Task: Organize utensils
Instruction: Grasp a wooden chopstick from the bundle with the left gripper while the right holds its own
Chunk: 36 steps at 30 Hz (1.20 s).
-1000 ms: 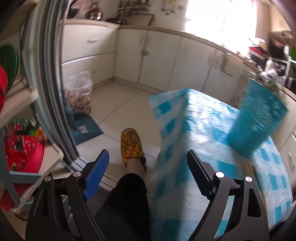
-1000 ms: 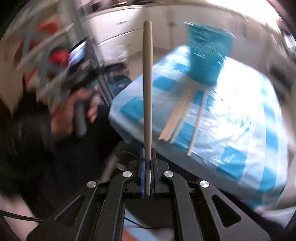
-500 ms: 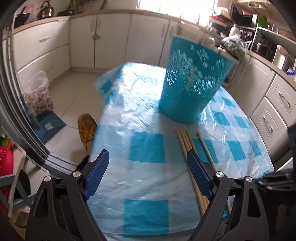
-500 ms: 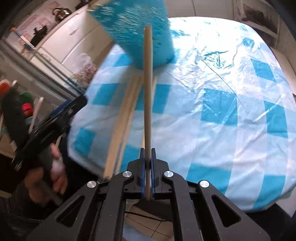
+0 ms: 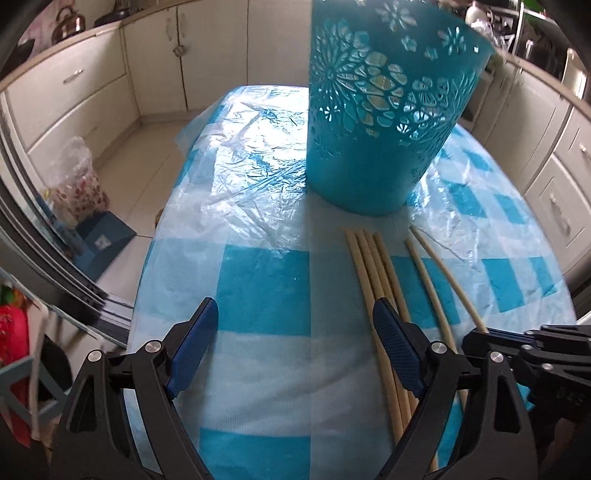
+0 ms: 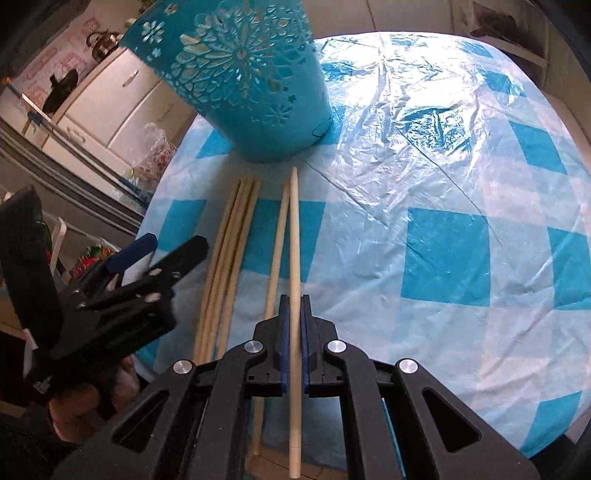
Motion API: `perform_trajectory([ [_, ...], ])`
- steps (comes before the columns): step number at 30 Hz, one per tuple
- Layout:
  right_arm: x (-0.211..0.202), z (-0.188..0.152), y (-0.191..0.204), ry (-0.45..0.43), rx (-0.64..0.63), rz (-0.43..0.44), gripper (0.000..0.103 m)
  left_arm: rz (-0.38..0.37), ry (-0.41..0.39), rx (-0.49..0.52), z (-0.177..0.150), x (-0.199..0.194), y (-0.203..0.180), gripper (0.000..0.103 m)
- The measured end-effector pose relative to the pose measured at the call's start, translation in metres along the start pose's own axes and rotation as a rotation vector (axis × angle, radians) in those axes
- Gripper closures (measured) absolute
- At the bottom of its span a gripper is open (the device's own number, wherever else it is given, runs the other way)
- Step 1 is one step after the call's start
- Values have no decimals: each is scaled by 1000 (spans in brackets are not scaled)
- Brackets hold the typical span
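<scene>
Right wrist view: the right claw [image 6: 292, 325] is clamped on one pale wooden chopstick [image 6: 294, 236], its blue pads pressed flat against the shaft; the stick points toward the far side of the bench [image 6: 461, 192], its far tip close to the base of the teal basket [image 6: 240, 77]. A second single chopstick [image 6: 277, 251] lies just left of the held one, and a bundle of four chopsticks [image 6: 231, 251] lies side by side further left. The basket, pierced with flower-pattern cutouts, stands upright on the blue-and-white checked cloth under clear plastic sheeting. No brand, label or writing is legible on any object. Left wrist view: the left claw [image 5: 295, 343] hangs above the near part of the bench with its jaws wide apart and nothing between them; the bundle passes beneath its right finger [image 5: 395, 347]. A kettle [image 5: 68, 24] stands on the far counter.
</scene>
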State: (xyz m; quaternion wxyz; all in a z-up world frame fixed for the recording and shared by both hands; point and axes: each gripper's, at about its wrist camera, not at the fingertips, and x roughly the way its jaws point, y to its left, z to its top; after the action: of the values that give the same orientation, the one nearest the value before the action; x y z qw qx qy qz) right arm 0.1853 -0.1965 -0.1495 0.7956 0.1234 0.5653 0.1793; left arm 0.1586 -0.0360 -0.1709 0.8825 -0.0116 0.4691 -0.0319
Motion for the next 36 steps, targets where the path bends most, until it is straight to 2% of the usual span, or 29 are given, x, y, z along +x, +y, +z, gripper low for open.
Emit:
perform_trajectory([
  [3, -7, -2, -5, -26, 32, 29, 97, 11, 8, 20, 6, 4, -7, 21],
  [6, -12, -6, -13, -36, 56, 60, 97, 54, 27, 72, 12, 9, -19, 30],
  [9, -18, -8, -22, -34, 62, 87, 97, 34, 46, 110, 18, 10, -29, 48],
  [14, -20, -7, -30, -7, 62, 108, 95, -7, 89, 136, 28, 12, -35, 85],
  [16, -19, -1, -27, 17, 43, 106, 89, -31, 106, 127, 31, 13, -31, 93],
  [19, -12, 13, -18, 36, -11, 78, 84, -73, 125, 108, 35, 14, -23, 97],
  [22, -10, 21, -12, 49, -60, 42, 84, -106, 134, 105, 36, 15, -18, 97],
  [28, -8, 28, 3, 71, -172, -50, 86, -97, 159, 157, 39, 17, -22, 97],
  [32, -5, 28, 14, 83, -234, -92, 86, -70, 128, 206, 36, 16, -29, 97],
  [36, -5, 32, -2, 87, -118, 0, 86, -100, 122, 189, 36, 16, -23, 97],
])
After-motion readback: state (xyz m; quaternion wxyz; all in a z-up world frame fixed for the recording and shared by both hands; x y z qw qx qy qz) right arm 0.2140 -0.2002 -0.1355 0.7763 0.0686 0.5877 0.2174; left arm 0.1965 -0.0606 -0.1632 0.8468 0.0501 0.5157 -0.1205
